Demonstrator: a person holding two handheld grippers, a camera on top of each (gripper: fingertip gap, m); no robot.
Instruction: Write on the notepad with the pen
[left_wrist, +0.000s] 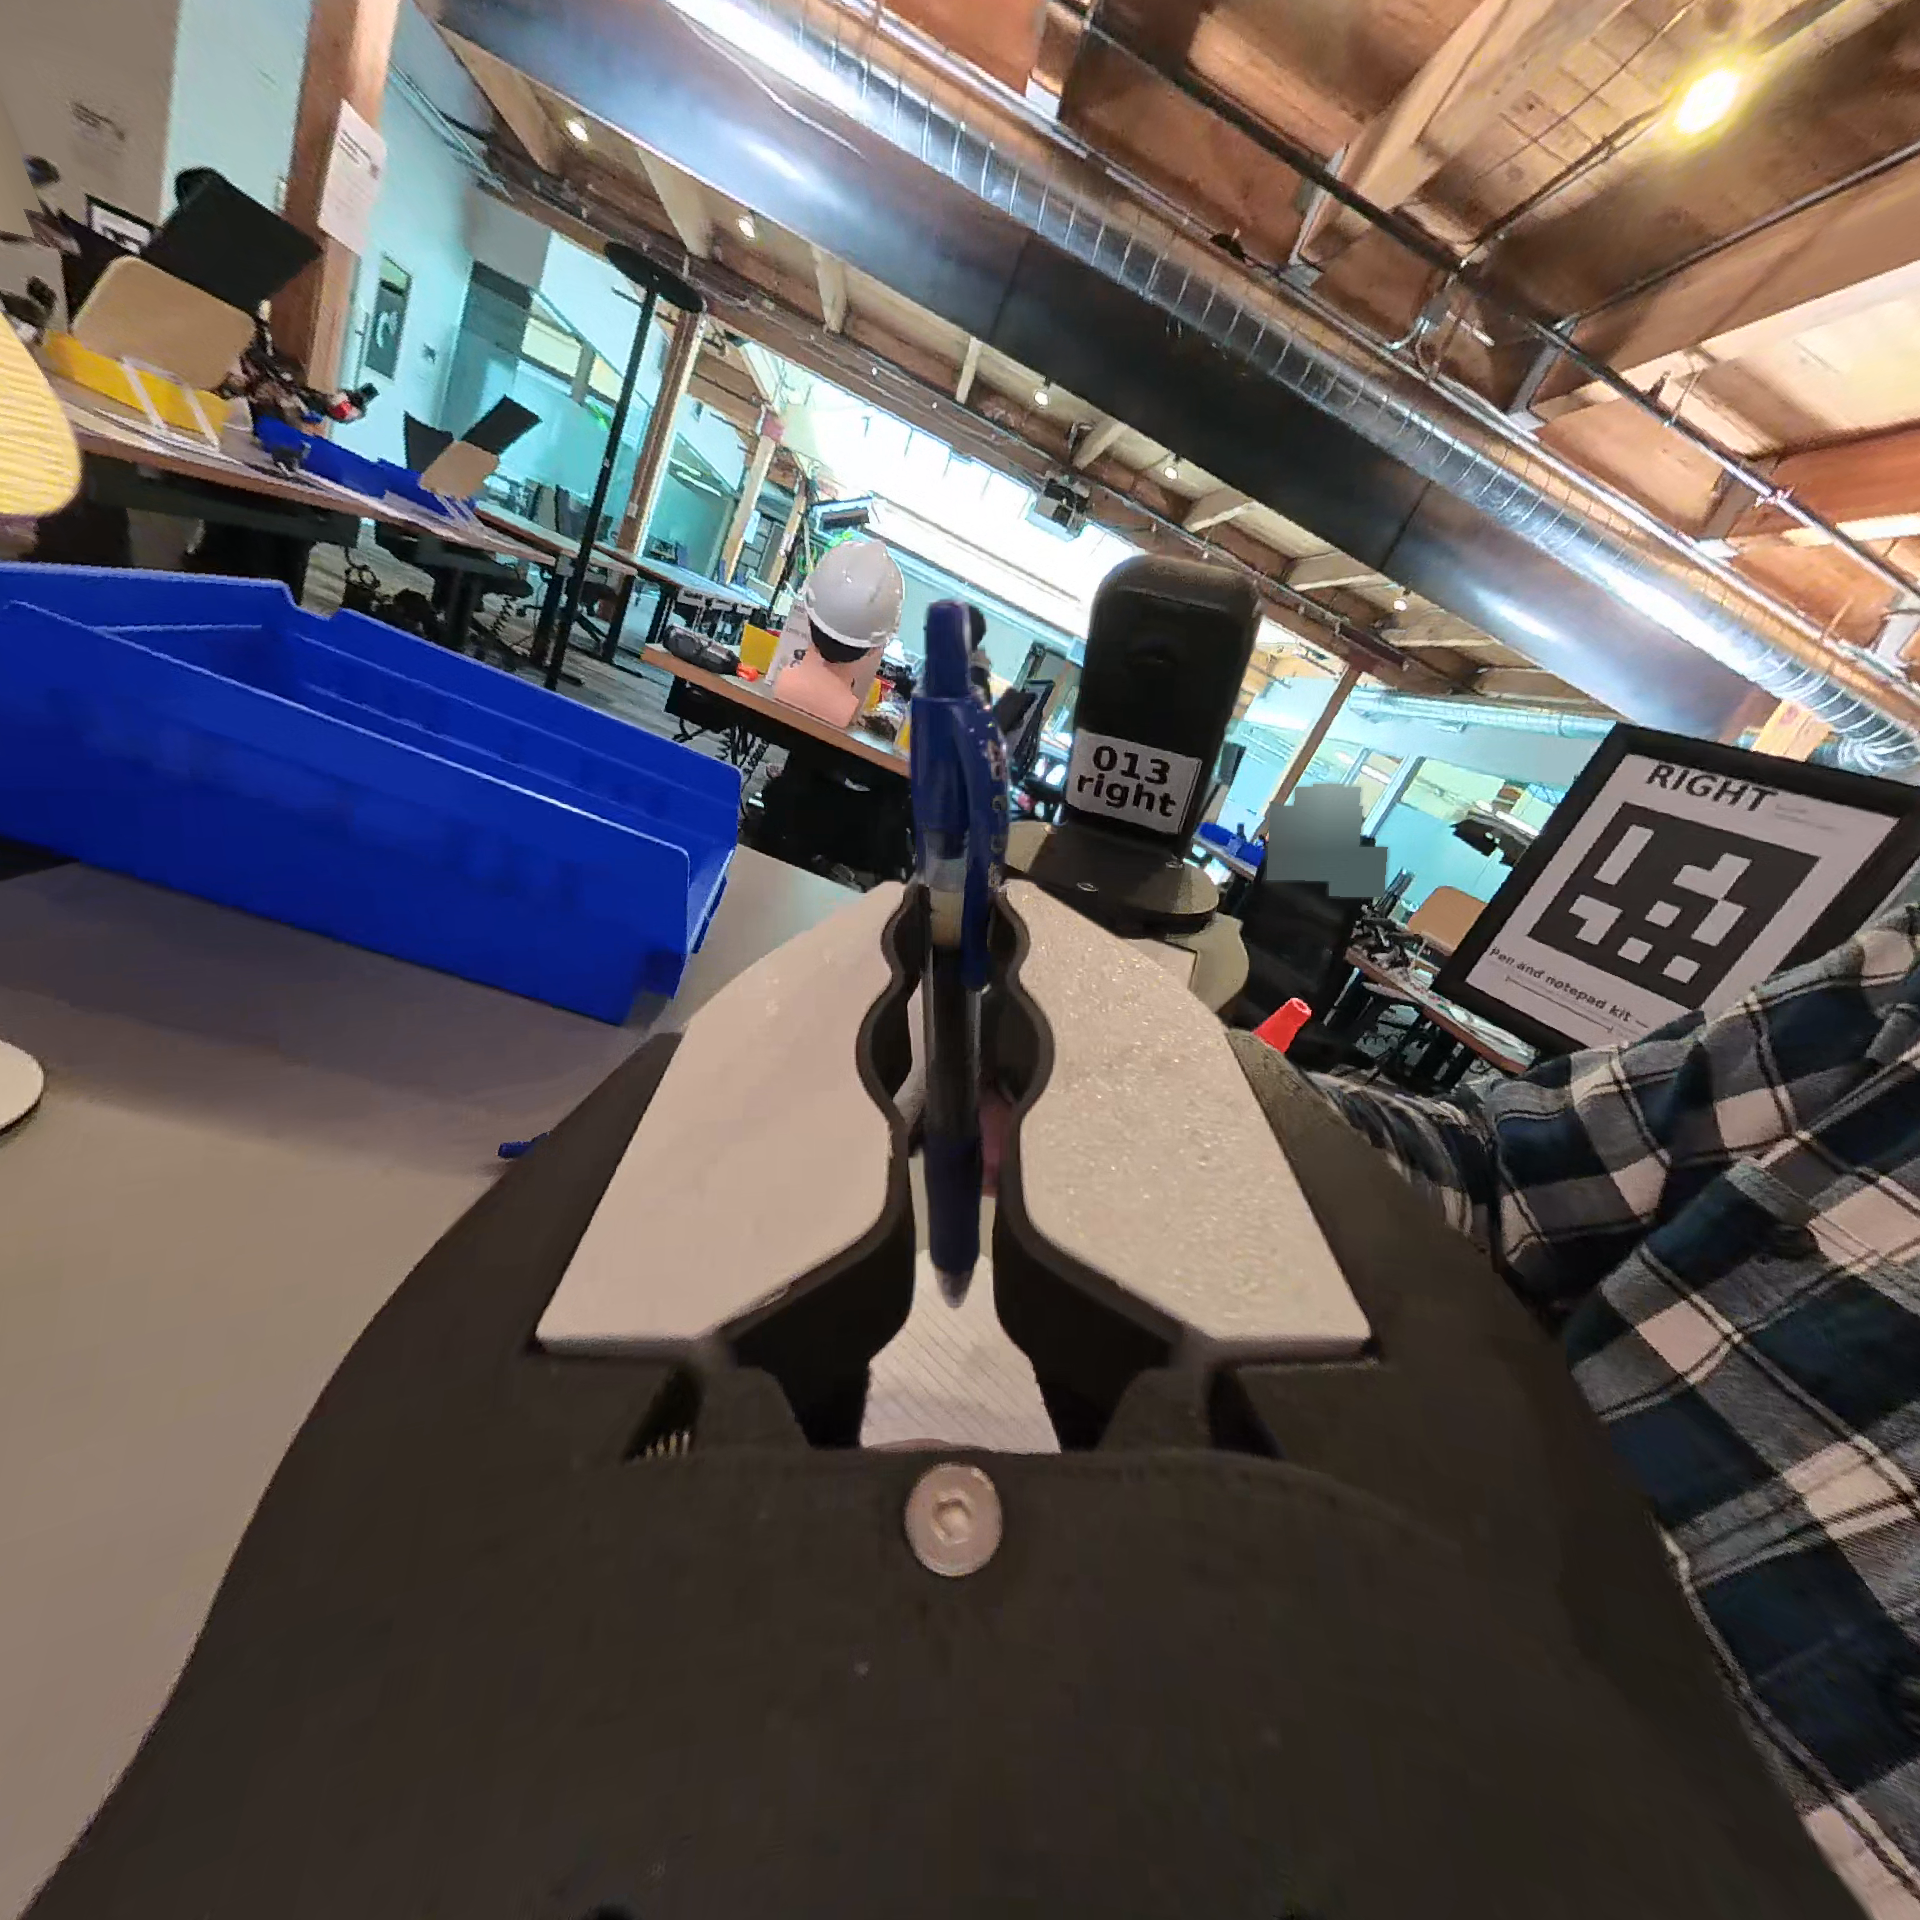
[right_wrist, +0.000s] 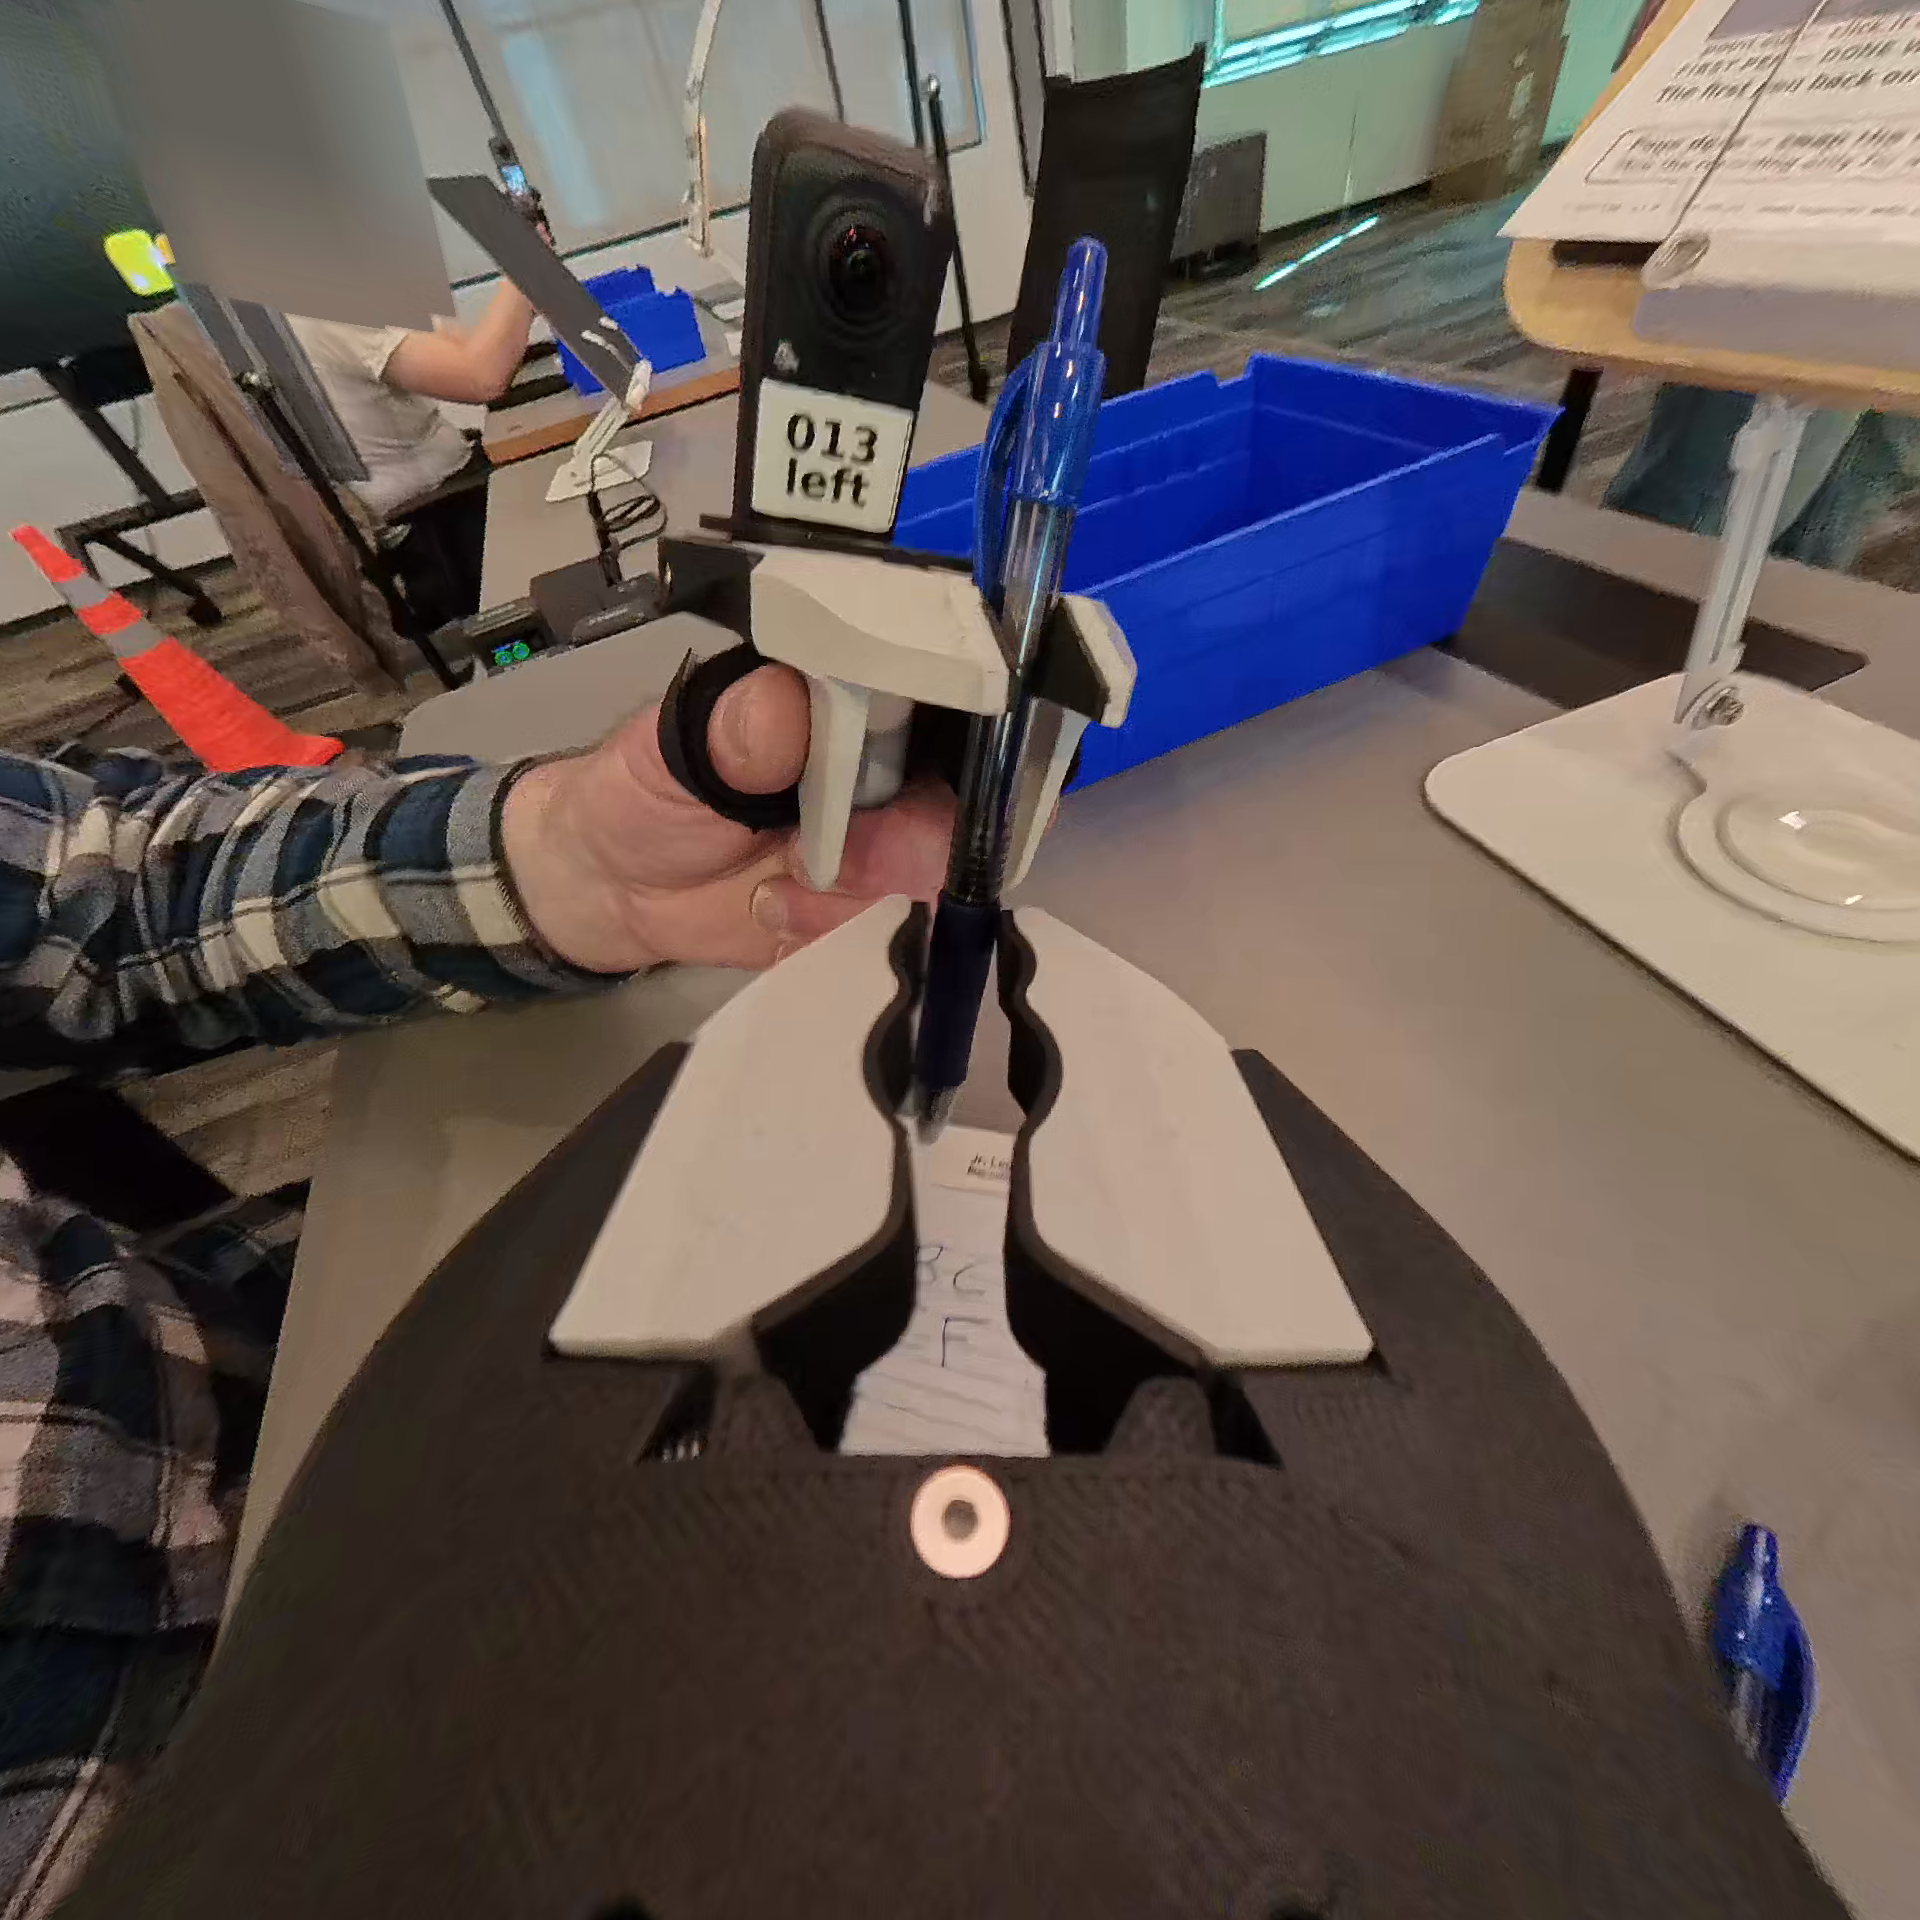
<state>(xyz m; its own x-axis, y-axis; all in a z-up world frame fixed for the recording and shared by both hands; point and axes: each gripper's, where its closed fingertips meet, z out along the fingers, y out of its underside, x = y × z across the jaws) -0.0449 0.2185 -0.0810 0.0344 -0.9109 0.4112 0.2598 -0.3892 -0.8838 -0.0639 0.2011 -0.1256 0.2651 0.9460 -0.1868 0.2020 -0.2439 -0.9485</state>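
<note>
A blue pen (left_wrist: 951, 727) stands upright between my left gripper's (left_wrist: 956, 914) fingers, which are shut on its barrel. Its tip points down at the lined notepad (left_wrist: 956, 1382) seen through the gap. In the right wrist view my right gripper (right_wrist: 958, 935) sits low over the notepad (right_wrist: 956, 1382), which bears a few handwritten letters. Its fingers are closed against the pen's (right_wrist: 1029, 488) dark lower grip section. The left gripper (right_wrist: 1029, 644) holds the same pen higher up, in a hand (right_wrist: 644, 831) with a plaid sleeve.
A blue plastic bin (right_wrist: 1278, 561) stands on the grey table (right_wrist: 1351, 1039) behind the pen. A white stand base (right_wrist: 1662, 862) is at the right. A blue pen cap (right_wrist: 1761, 1652) lies near my right gripper. A framed marker board (left_wrist: 1683, 883) stands beyond. Spacing between my two grippers at the tips: around 5 centimetres.
</note>
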